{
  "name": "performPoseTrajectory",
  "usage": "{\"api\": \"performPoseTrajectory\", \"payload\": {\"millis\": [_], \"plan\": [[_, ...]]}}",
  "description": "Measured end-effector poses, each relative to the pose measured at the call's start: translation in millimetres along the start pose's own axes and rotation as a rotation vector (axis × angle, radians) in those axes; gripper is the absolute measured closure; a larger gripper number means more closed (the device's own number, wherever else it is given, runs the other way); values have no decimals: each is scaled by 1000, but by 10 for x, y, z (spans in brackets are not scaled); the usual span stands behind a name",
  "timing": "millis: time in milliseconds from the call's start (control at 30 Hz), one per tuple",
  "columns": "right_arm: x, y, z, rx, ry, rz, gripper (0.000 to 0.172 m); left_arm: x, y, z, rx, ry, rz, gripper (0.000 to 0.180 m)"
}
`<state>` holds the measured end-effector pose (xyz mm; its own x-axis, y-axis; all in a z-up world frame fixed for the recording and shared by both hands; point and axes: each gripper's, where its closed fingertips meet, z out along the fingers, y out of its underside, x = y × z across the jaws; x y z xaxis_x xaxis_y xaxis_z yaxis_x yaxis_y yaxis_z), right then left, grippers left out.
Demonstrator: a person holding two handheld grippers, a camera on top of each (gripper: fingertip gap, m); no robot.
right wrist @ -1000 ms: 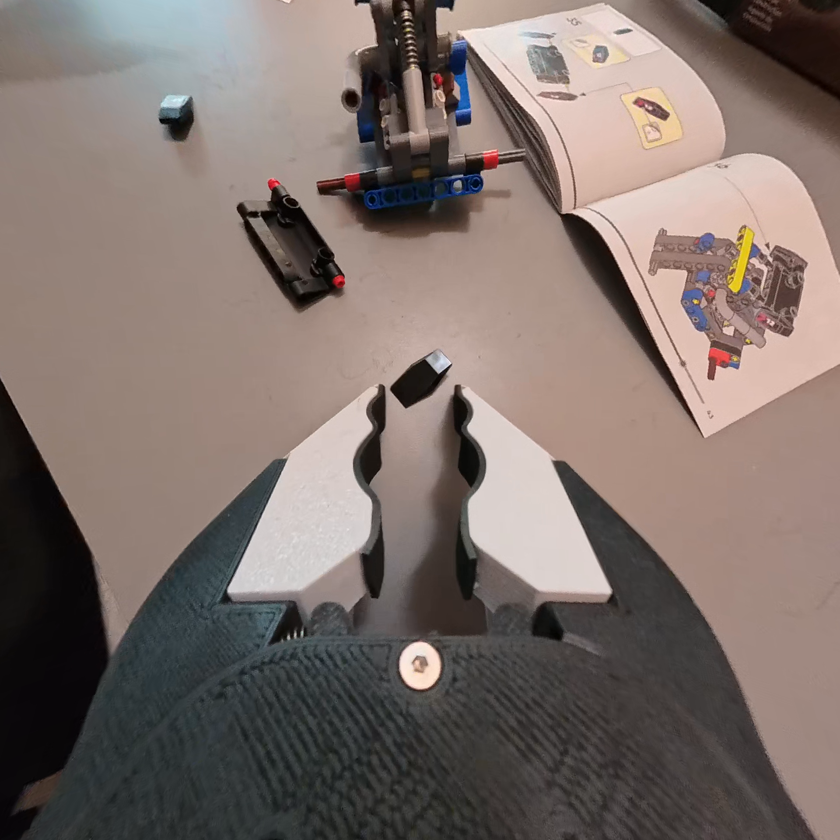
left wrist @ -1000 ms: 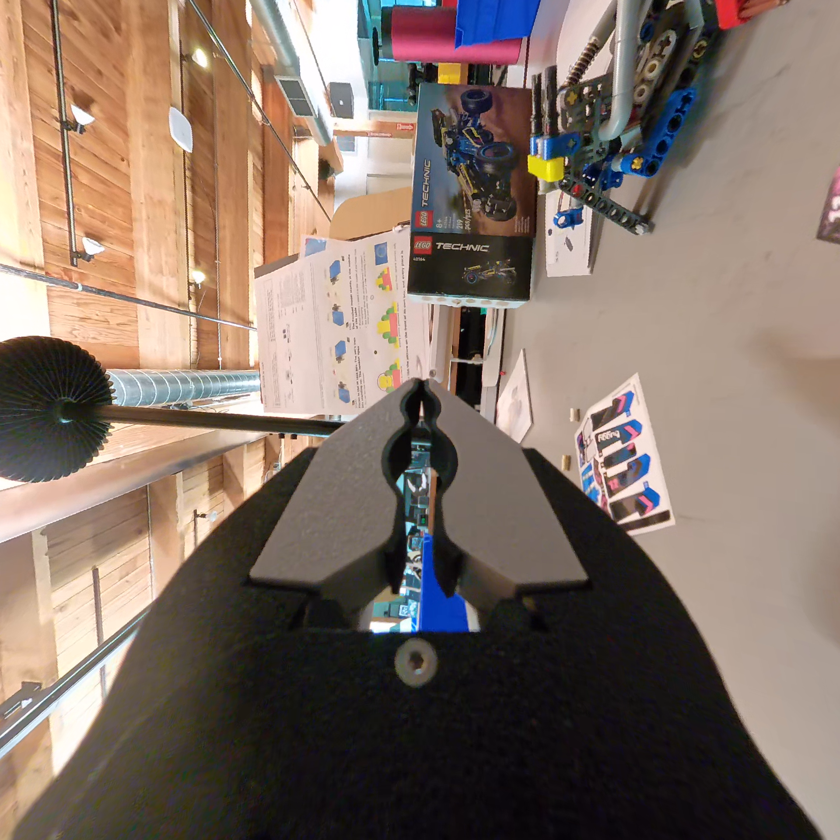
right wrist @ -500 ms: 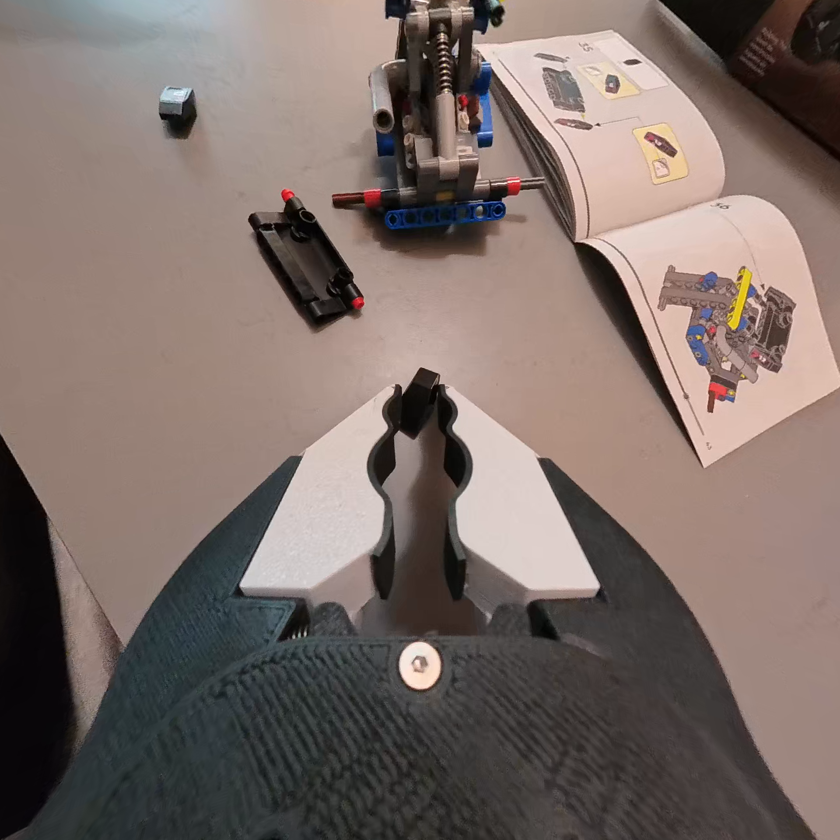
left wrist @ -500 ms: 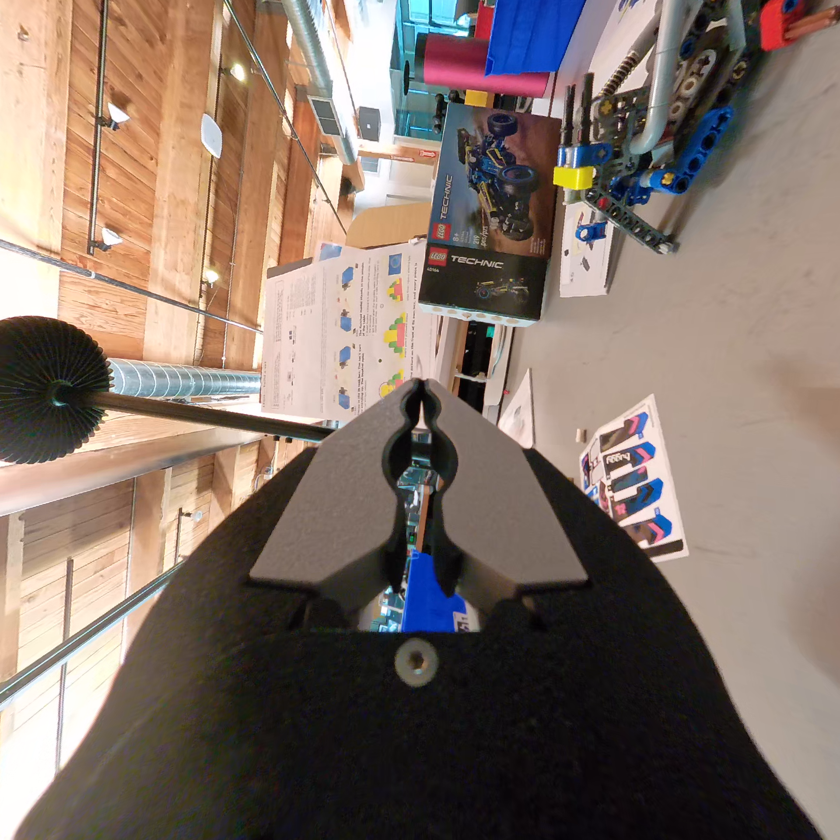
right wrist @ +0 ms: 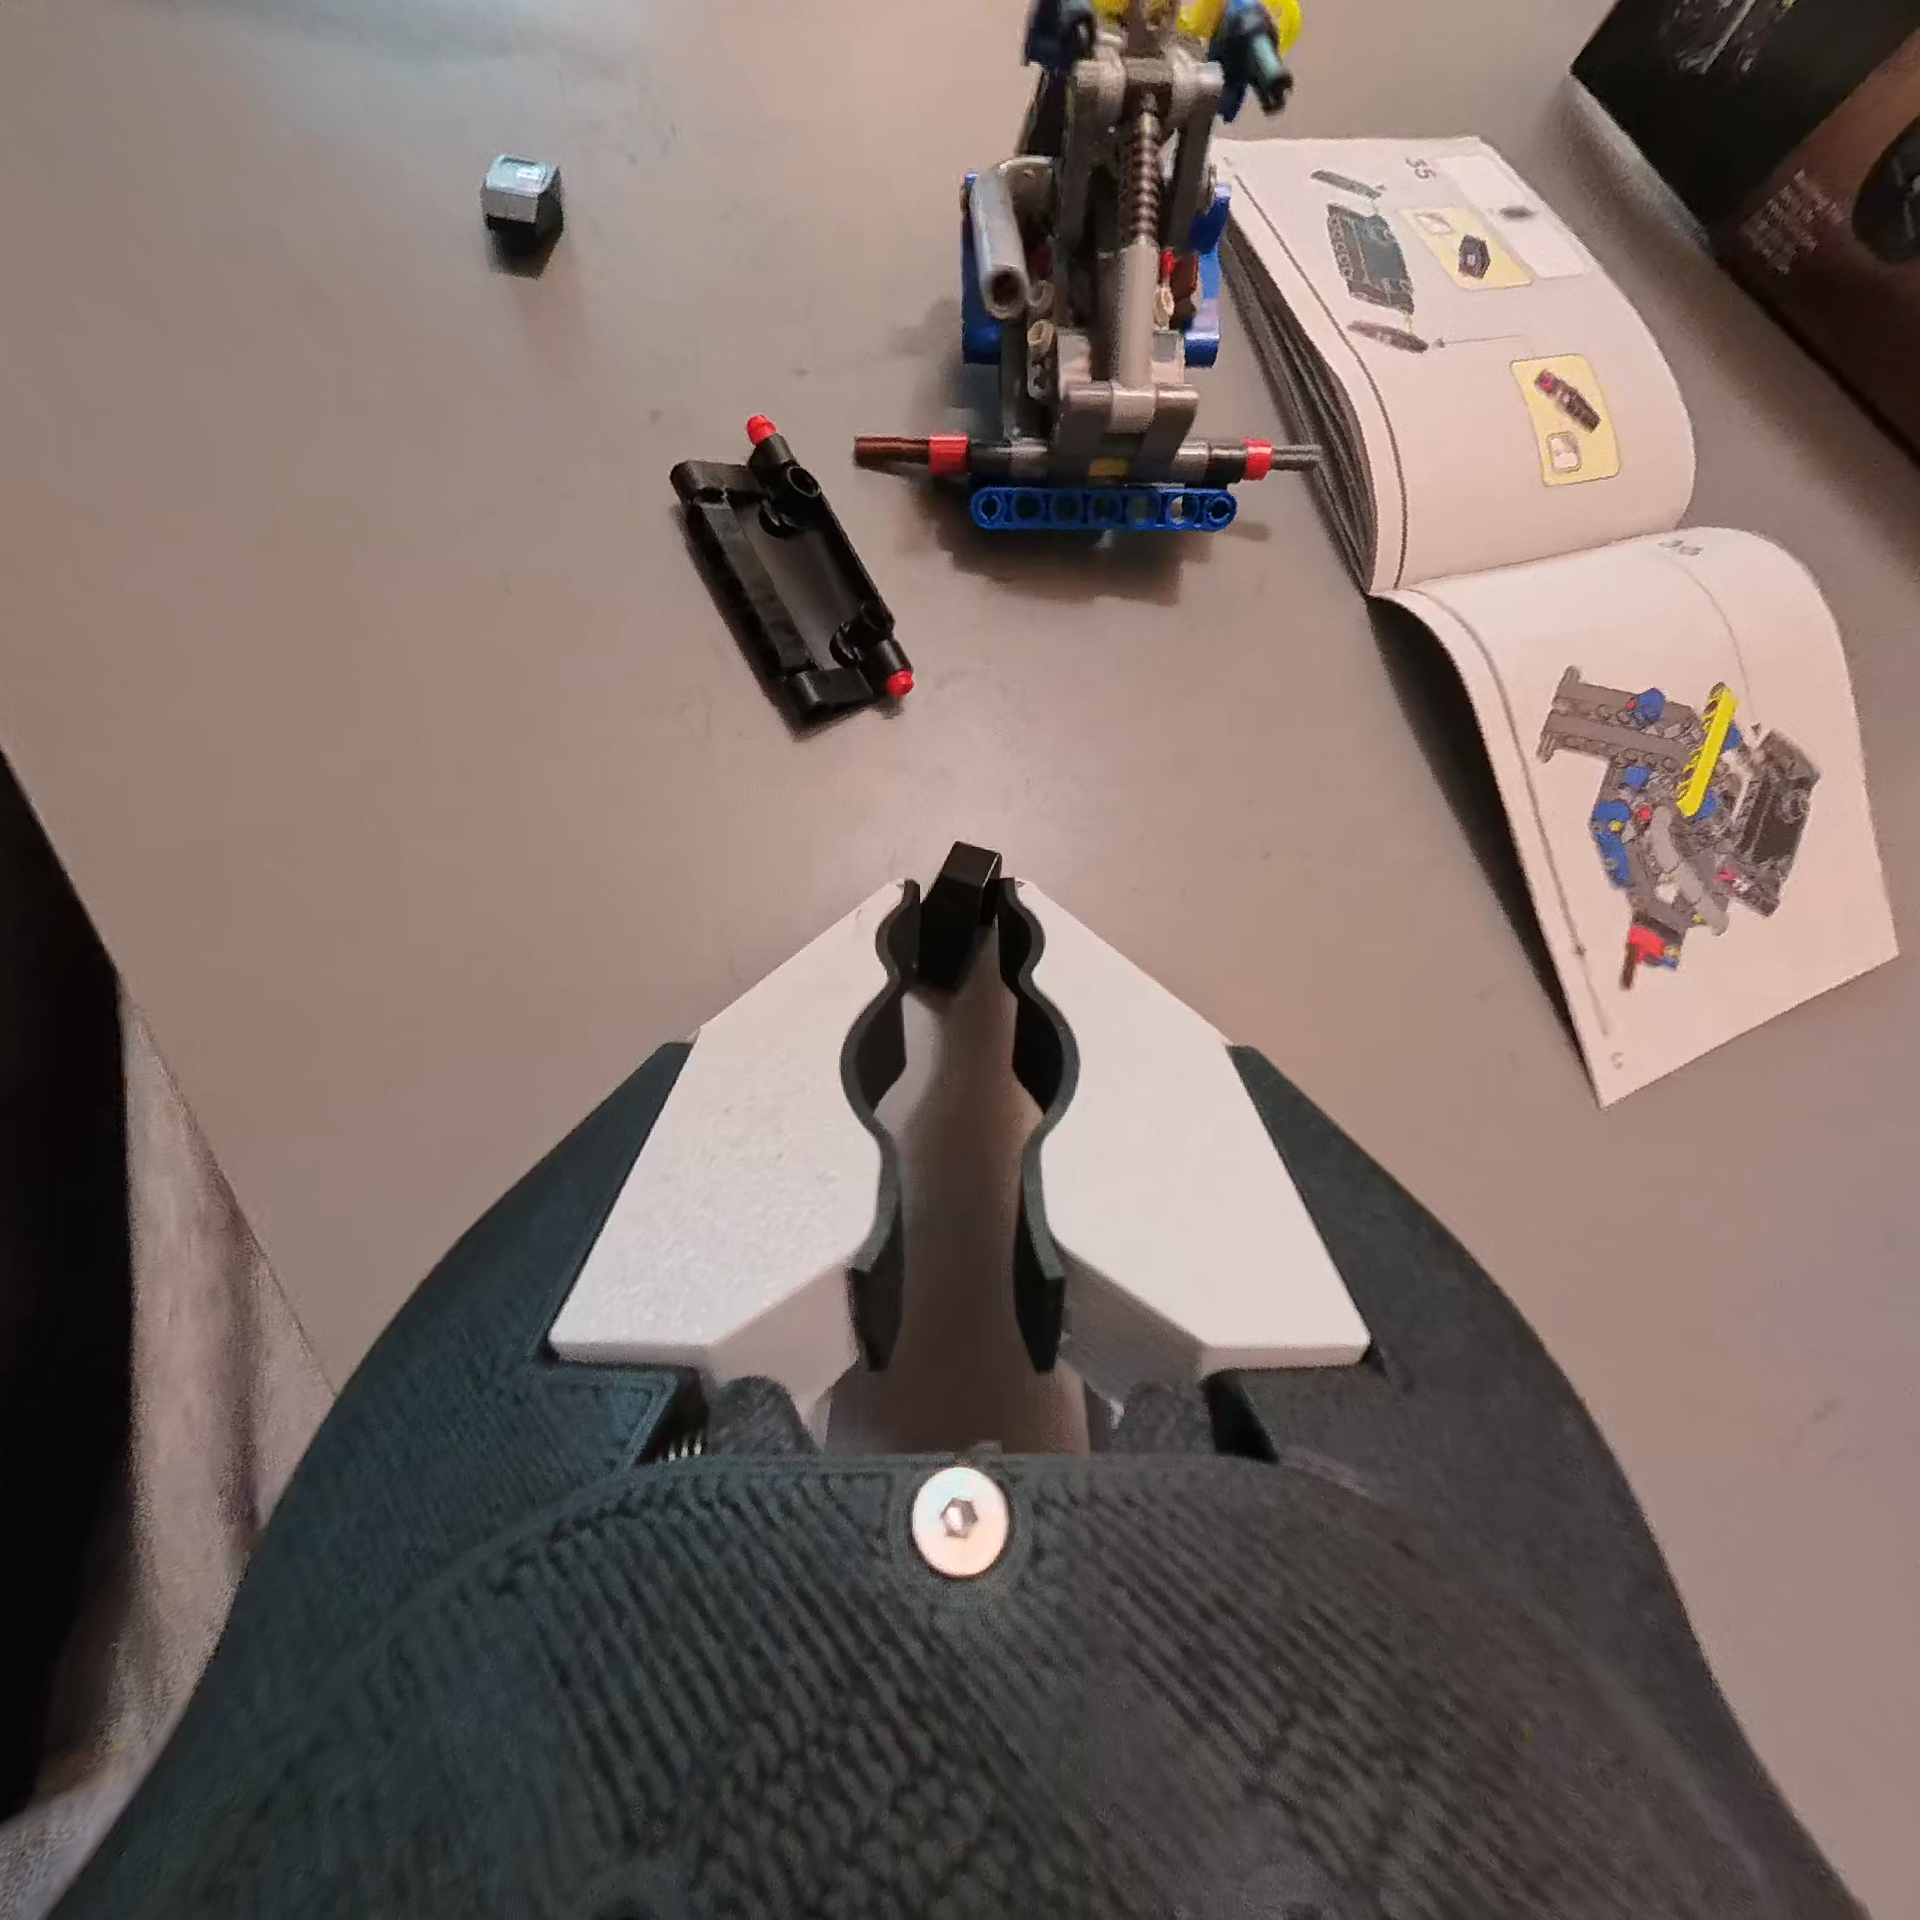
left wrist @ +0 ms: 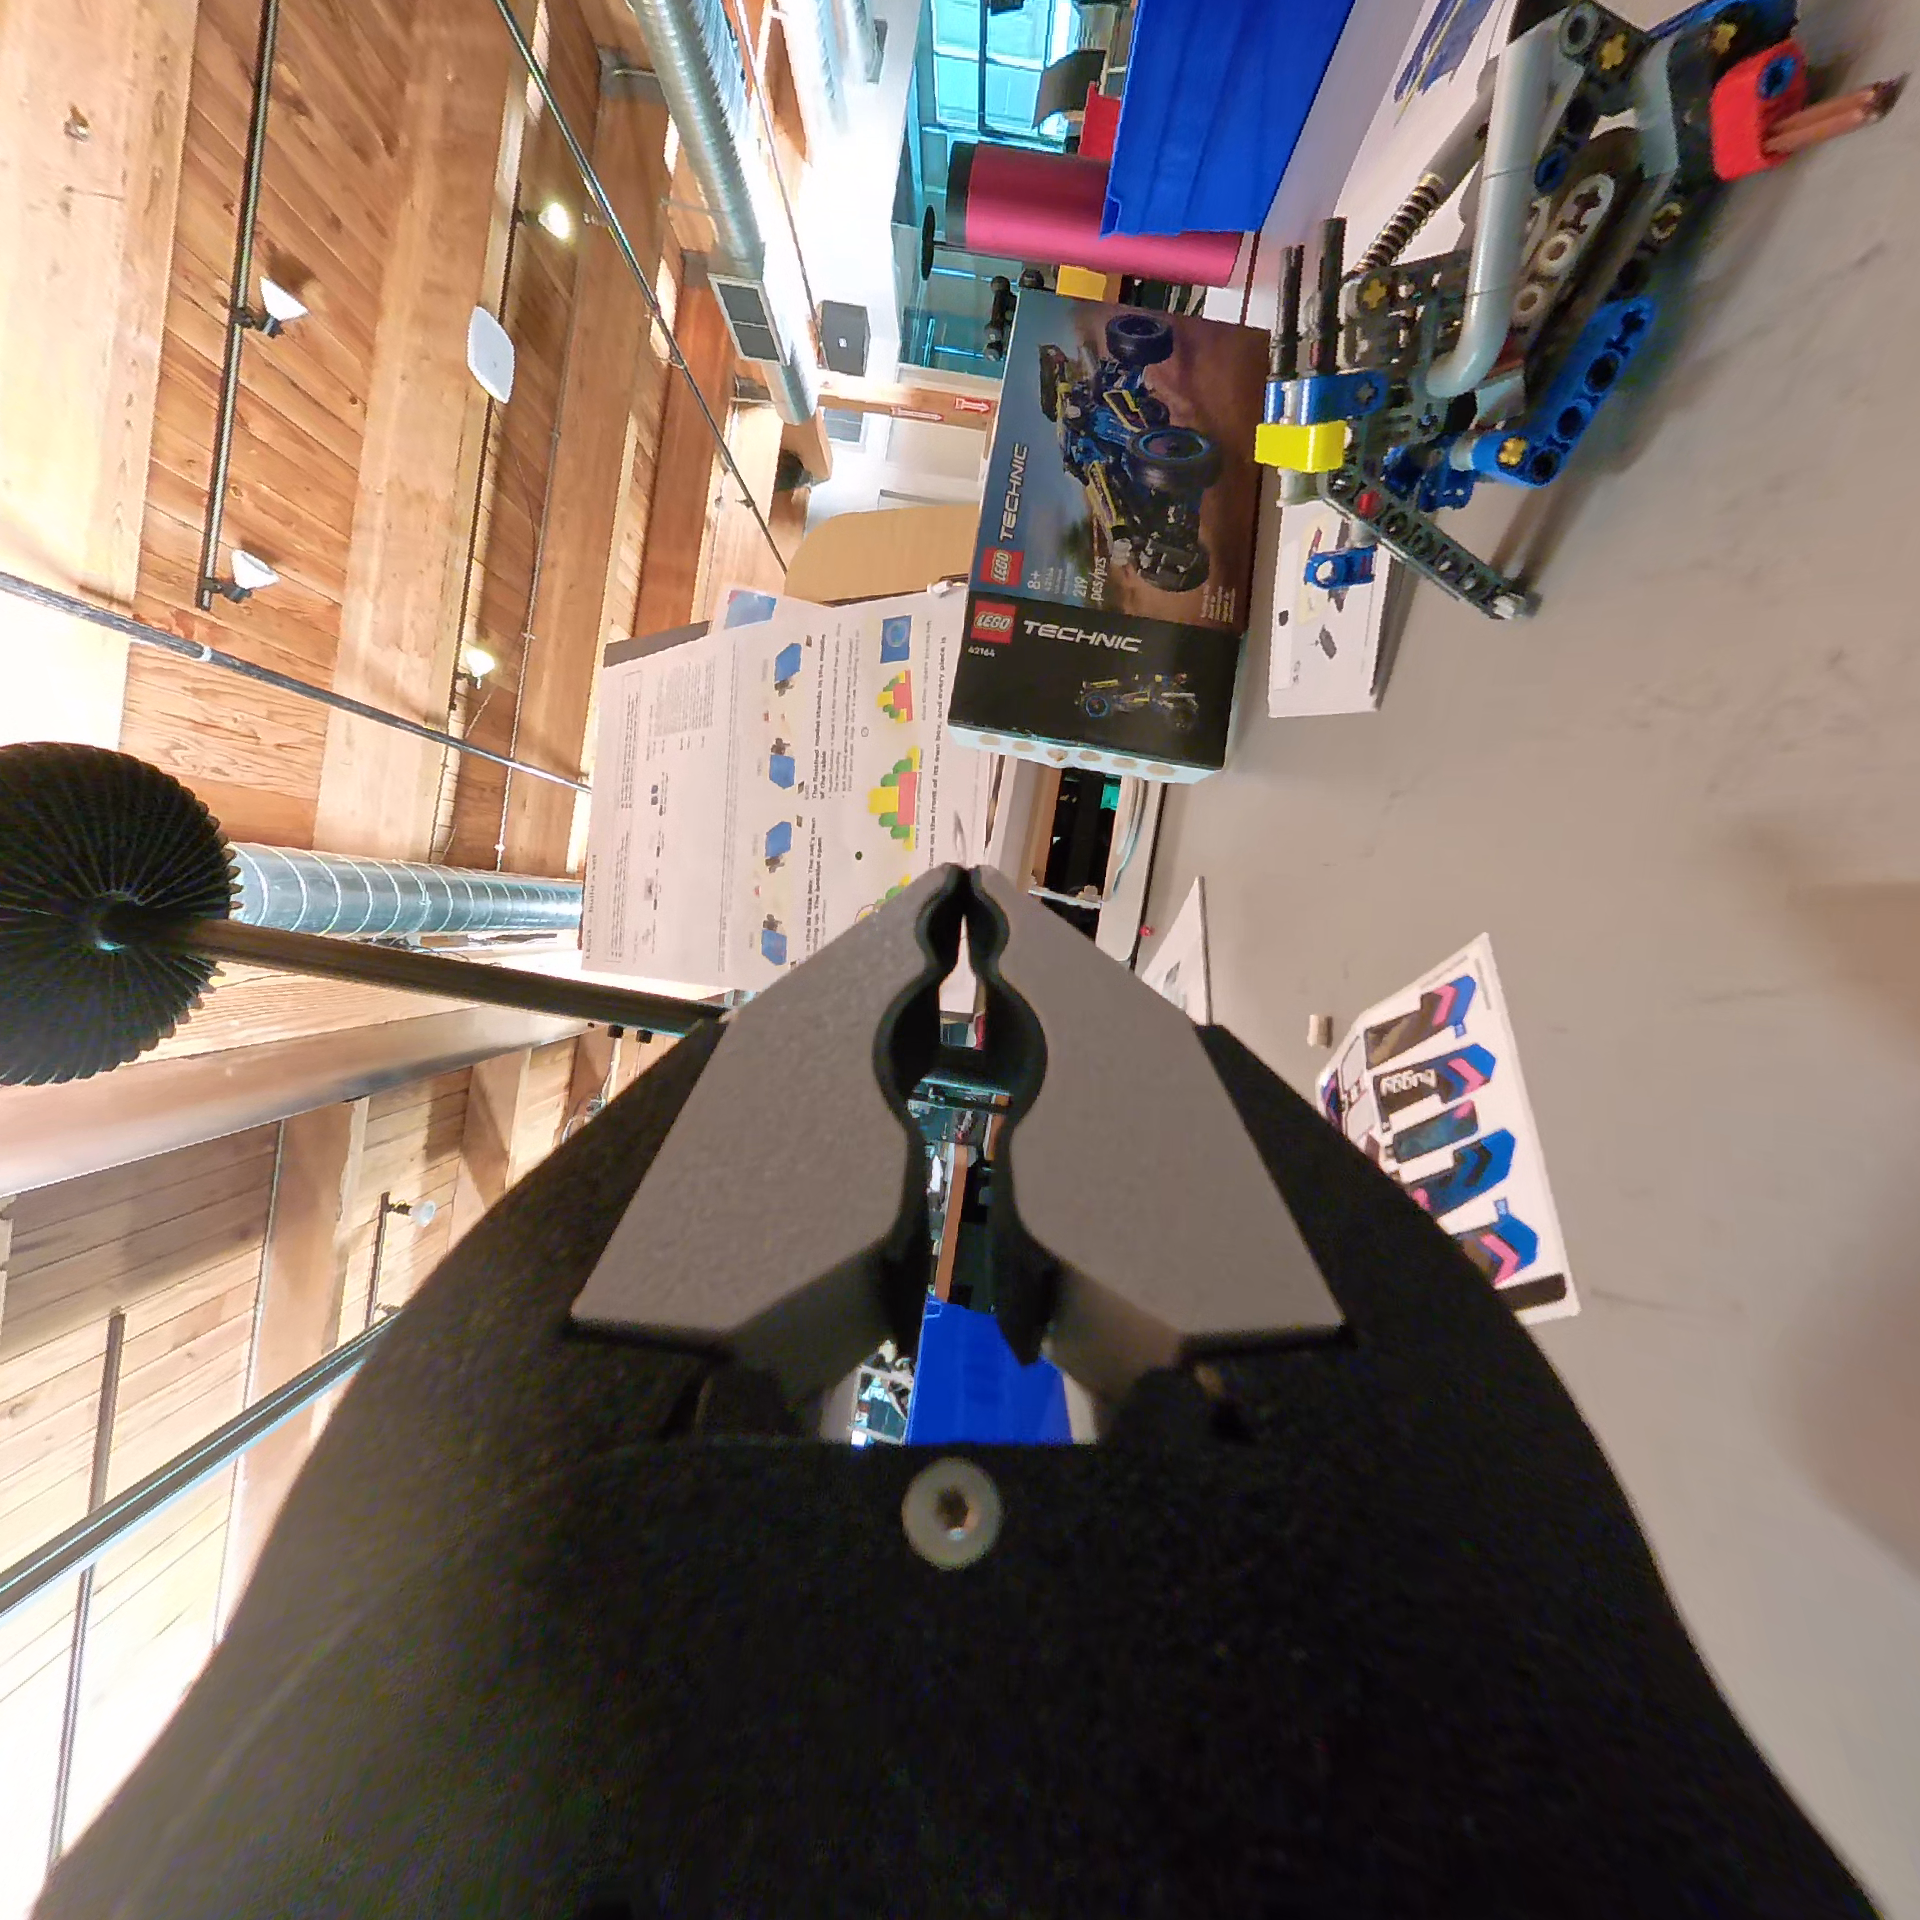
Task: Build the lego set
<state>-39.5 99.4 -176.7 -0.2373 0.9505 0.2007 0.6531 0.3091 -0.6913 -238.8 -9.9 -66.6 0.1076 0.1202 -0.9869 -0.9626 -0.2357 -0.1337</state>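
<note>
Right gripper: pale grey fingers with dark wavy inner pads, clamped on a small black block, a glossy, hard-edged plastic piece. The block sits at the very fingertips, tilted, with its top corner poking past them. It appears lifted just clear of the bench, a matte grey top with faint scuffs, and is well in from the near edge. Left gripper: dark grey fingers closed tip to tip with nothing between them. It is rolled on its side and pointed out across the bench toward the room. Ahead of the right gripper, toward the middle of the bench, lies a flat black panel with red pin ends, set at a diagonal. Past it stands a partly built model of grey and blue beams with holes, a coil spring and a bent grey tube. Its cross axle carries red bushes. A small grey cube-like piece lies alone toward the far left. At the right edge an instruction booklet lies open, its pages curling and touching the model's side. In the left view a printed box stands at the far edge. A sticker sheet, glossy with blue and pink shapes, lies flat nearer by.
</note>
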Motion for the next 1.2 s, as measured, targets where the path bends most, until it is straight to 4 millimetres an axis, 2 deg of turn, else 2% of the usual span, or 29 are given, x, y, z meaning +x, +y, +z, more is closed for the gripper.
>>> {"api": "performPoseTrajectory", "payload": {"millis": [67,167,300,467,567,700,767,833,967,1033,1100,1200], "plan": [[-117,-120,-93,53,-35,-99,160,-5,2,-13,1,-1,1,180],[-478,-371,-136,143,-149,-293,160,3,-44,-31,25,6,-6,180],[-807,-484,95,123,-270,-444,160,79,-168,-23,77,33,29,180],[-933,-603,298,139,-352,-491,160,185,-382,-56,167,84,72,180],[-981,-617,358,148,-388,-496,160,253,-518,-93,224,113,107,180],[-1023,-636,370,178,-437,-467,160,355,-713,-129,303,153,124,180],[-1001,-653,377,194,-430,-451,152,399,-815,-145,345,170,135,180],[-1017,-654,360,210,-456,-434,155,445,-889,-148,374,187,144,180],[-902,-644,336,197,-383,-402,148,514,-1006,-159,423,213,192,180],[-767,-652,290,190,-301,-329,148,545,-1073,-188,460,228,222,180],[-687,-691,195,221,-258,-181,150,573,-1129,-215,503,231,293,180],[-710,-814,10,336,-323,85,137,574,-1217,-235,574,219,389,180]]}}
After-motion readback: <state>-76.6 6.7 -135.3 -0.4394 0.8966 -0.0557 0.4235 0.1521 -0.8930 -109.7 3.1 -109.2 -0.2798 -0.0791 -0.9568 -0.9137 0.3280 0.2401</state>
